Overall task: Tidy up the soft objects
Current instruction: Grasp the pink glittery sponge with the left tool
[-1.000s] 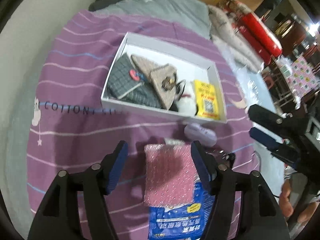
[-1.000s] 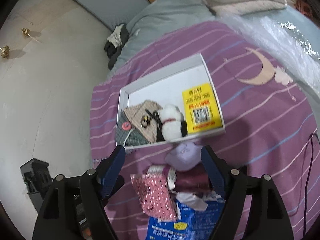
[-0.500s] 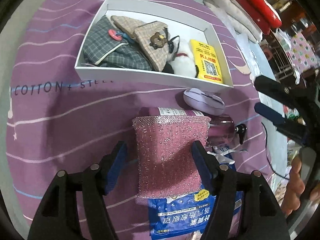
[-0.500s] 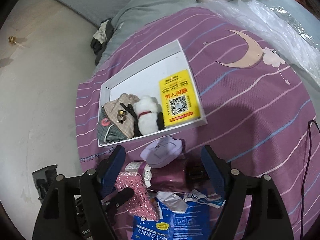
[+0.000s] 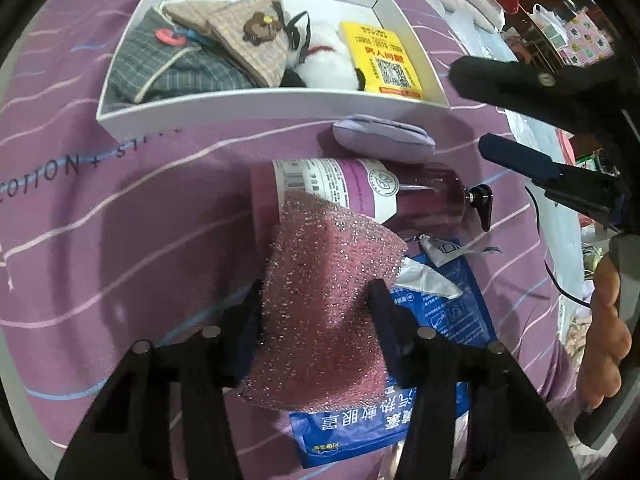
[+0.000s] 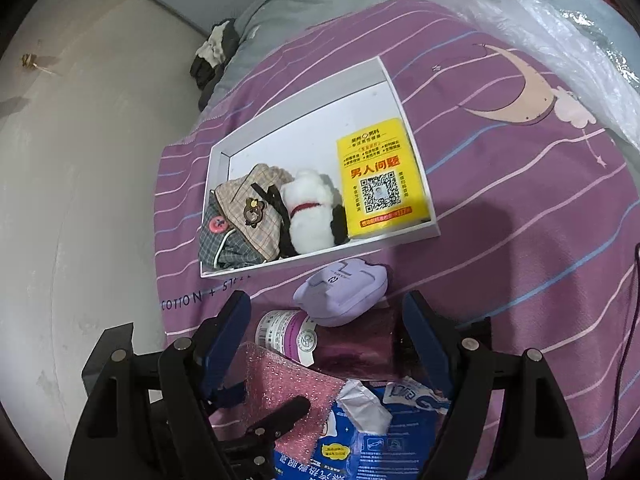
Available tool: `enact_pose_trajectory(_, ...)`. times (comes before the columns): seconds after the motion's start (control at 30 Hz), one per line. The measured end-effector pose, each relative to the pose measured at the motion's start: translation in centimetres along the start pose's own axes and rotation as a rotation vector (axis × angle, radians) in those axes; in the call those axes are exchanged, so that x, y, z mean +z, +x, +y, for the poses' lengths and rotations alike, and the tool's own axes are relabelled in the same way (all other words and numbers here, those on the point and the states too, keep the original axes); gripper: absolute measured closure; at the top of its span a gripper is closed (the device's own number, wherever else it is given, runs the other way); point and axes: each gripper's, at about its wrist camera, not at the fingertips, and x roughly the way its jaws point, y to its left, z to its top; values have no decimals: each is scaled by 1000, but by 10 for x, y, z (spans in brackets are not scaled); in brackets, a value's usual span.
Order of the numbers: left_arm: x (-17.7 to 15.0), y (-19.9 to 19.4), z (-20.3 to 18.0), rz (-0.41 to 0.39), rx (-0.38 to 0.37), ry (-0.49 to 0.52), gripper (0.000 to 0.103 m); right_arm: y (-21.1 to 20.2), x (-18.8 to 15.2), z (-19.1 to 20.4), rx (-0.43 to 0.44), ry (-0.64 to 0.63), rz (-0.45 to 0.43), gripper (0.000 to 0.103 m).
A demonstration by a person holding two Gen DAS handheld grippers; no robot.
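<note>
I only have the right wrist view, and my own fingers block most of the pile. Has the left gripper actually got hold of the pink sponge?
Observer: Yes. In the left wrist view, the left gripper has both pads pressed against the sides of the pink sponge, which bulges between them.
Operator: Good. Which end of the bottle has the pump? My right finger hides it.
Observer: The bottle lies on its side, and its black pump head is at the end nearer the right gripper, which is open with nothing in it.
</note>
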Motion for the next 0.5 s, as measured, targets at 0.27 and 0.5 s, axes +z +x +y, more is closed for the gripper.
enact_pose_trajectory(0.27,-3,-27,-5,-91,-29,20,76,7,2,-5,29,13,9,24)
enact_pose_trajectory(0.5,-8,-70,10,-269,-113,-27,78,18,3,-7,59,15,14,26)
